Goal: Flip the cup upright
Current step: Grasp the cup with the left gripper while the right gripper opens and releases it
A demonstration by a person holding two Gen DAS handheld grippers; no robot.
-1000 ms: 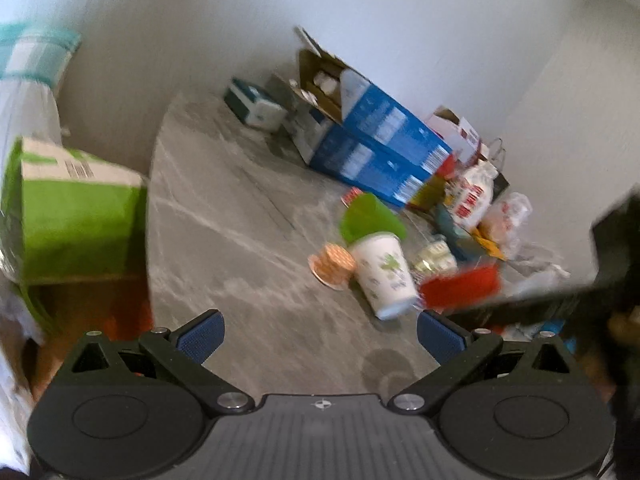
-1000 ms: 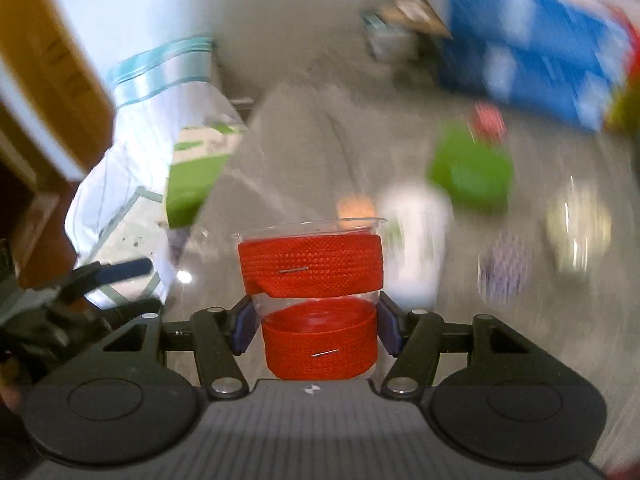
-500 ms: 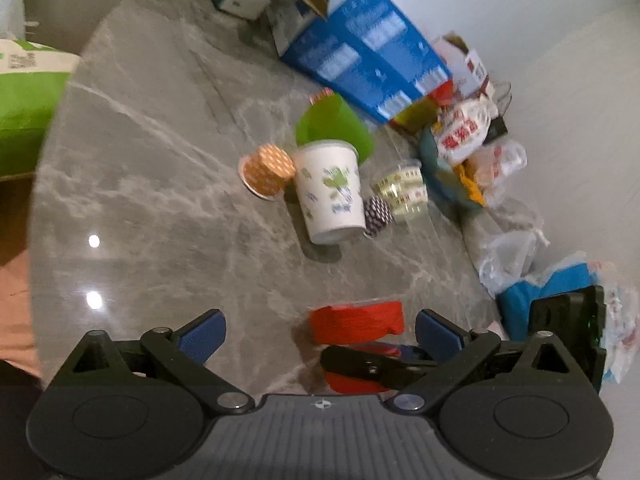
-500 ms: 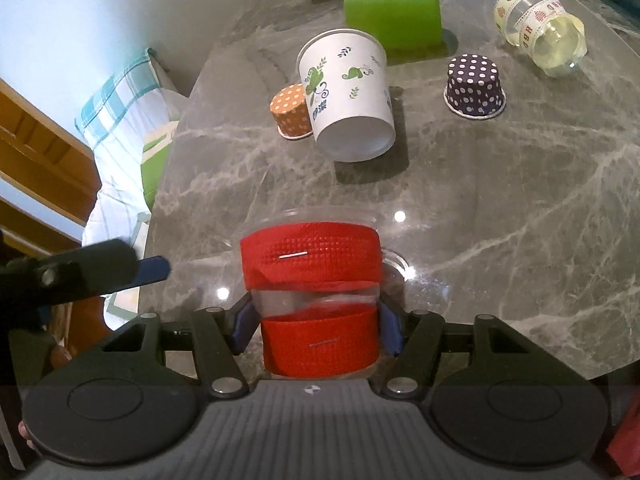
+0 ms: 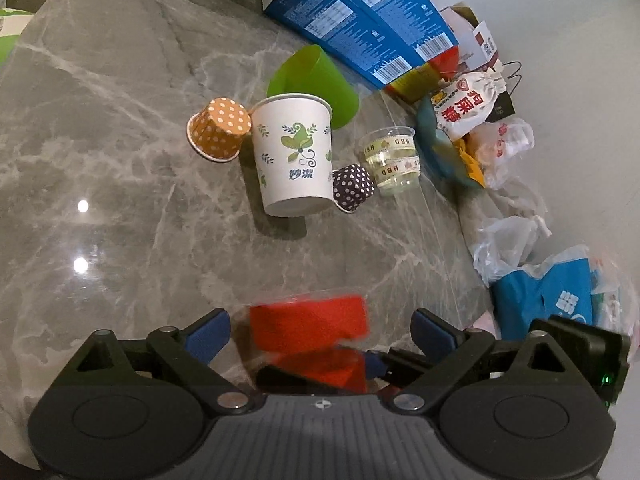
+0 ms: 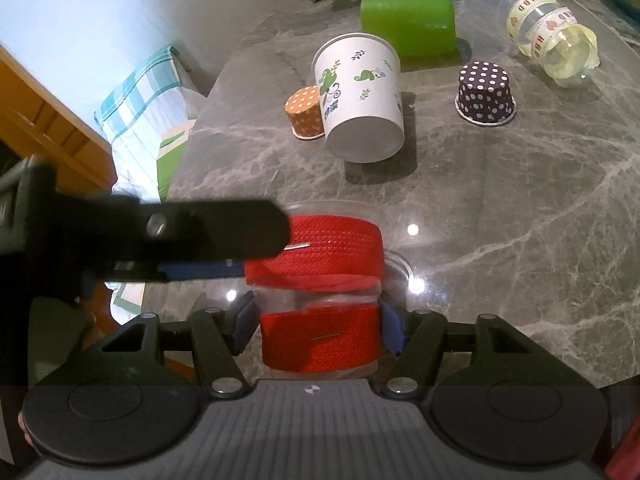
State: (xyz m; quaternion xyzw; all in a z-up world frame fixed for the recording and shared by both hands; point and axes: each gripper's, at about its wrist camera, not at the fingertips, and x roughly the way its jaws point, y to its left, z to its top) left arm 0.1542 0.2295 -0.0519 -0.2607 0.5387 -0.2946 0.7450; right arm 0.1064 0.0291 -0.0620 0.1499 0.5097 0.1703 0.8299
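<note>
Grey marble table (image 6: 500, 216) fills both views, with blue boxes (image 5: 360, 20) and plastic bags (image 5: 508, 248) along its upper and right edges in the left view. At lower centre of the right view, the right gripper (image 6: 318, 326) clamps a clear cup (image 6: 320, 304) with two red bands; its long axis runs away from the camera, rim toward the frame's centre, and nothing shows inside it. In the left view the cup (image 5: 308, 320) sits blurred at lower centre between the left gripper's (image 5: 320, 330) spread fingers, which do not touch it. Farther up the table lie a white paper cup (image 6: 360, 100) tipped with its base toward the right camera, a green cup (image 6: 408, 24) on its side, a taped clear cup (image 6: 548, 36) on its side, and orange (image 6: 306, 114) and dark dotted cups (image 6: 486, 94) standing upside down.
</note>
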